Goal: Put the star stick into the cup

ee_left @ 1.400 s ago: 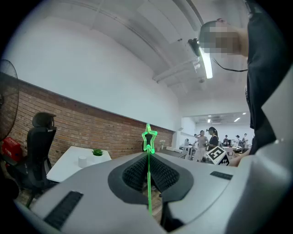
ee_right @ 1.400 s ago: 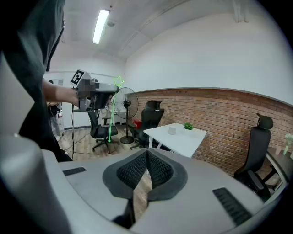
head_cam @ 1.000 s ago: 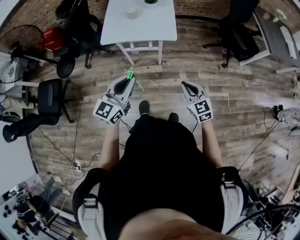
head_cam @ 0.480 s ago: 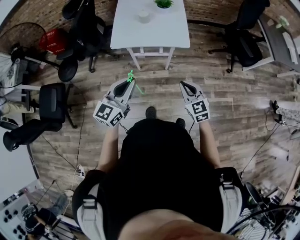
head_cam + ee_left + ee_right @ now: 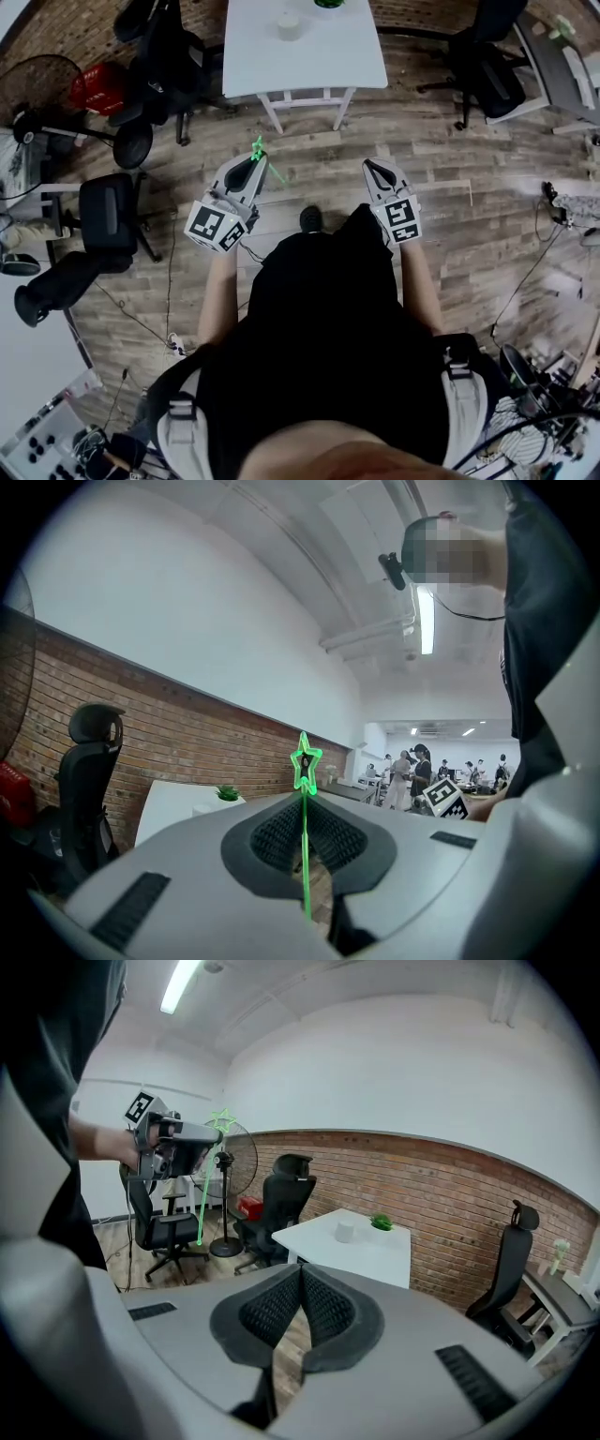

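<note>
The green star stick [image 5: 305,759] stands upright between my left gripper's [image 5: 304,829] pads, which are shut on its thin stem. In the head view the star [image 5: 258,148] pokes out past the left gripper [image 5: 255,163], over the wooden floor. My right gripper [image 5: 369,167] is level with it on the right, shut with nothing in it [image 5: 301,1286]. The white cup [image 5: 288,26] stands on a white table [image 5: 309,66] ahead of me, next to a small green plant [image 5: 328,4]. From the right gripper view the cup [image 5: 345,1232] and the left gripper [image 5: 173,1143] with the stick [image 5: 203,1194] both show.
Black office chairs stand left of the table [image 5: 164,56], further left [image 5: 108,202] and at the right [image 5: 483,66]. A floor fan [image 5: 37,94] and a red box [image 5: 101,86] sit at the far left. Cables trail over the floor [image 5: 150,300].
The table with the cup has drawn a little nearer in the head view as the person steps forward. Both grippers keep their pose, the left still gripping the stick.
</note>
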Demonstrator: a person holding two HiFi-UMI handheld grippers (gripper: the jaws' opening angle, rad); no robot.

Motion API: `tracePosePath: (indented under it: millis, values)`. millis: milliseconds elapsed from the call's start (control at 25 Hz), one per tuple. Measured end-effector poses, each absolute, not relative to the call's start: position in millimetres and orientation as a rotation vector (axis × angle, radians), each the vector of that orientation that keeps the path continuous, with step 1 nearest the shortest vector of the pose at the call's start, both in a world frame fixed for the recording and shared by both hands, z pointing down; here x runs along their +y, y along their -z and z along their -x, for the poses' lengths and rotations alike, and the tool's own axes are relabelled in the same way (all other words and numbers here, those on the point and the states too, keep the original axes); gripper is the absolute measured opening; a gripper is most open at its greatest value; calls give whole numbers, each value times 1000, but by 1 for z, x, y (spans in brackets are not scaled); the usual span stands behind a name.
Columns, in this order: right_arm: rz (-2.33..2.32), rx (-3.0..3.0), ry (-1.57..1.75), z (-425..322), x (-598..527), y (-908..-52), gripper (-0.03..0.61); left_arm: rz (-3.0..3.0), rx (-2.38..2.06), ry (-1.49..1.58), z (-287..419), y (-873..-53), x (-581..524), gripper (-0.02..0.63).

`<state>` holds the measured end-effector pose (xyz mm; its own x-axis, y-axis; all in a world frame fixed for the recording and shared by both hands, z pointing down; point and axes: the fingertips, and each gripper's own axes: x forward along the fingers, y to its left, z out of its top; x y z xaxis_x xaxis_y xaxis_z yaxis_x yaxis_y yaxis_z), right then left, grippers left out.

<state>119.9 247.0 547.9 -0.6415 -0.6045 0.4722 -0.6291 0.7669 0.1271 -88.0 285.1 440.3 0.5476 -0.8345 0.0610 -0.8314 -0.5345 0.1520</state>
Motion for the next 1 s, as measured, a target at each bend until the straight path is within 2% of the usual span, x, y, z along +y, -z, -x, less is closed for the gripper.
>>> tracePosePath:
  millis: [640, 1000]
  values:
    - [-835, -2473, -102, -109, 171, -565, -2, -2522, -1524, -36, 98, -450, 234, 26]
    - [-766, -2501, -95, -120, 83, -561, -2, -2494, -1596, -45, 78, -439, 157, 26]
